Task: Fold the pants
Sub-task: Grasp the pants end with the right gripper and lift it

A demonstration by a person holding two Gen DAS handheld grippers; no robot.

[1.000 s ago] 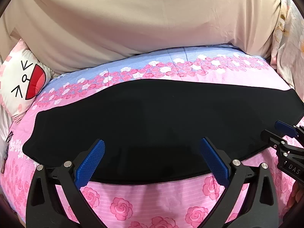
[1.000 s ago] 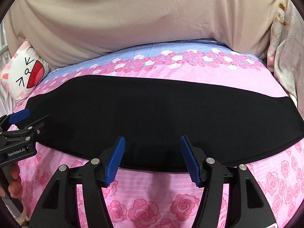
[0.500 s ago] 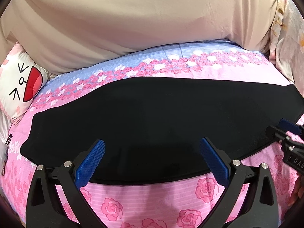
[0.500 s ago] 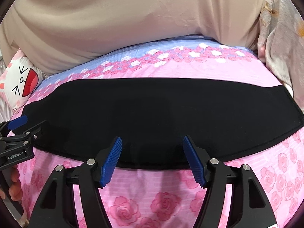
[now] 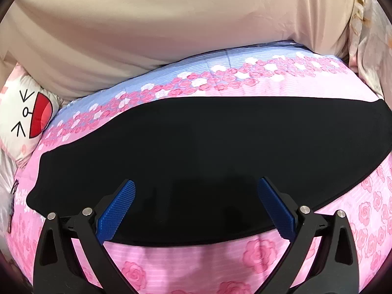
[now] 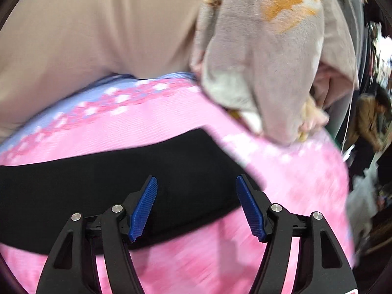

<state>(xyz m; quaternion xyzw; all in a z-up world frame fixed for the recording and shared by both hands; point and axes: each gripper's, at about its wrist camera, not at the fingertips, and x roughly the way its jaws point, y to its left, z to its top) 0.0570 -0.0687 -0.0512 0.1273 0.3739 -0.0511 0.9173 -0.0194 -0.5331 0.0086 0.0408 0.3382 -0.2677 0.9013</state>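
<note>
Pants lie lengthwise across the bed; right hand-held gripper, spread and empty, sits over their right end.

My right gripper swings away to the right end of the black pants; its view now takes in their end edge, a grey plush blanket and the room beyond the bed. It is gone from my left camera's view, where the pants now show their whole right end uncovered.
</note>
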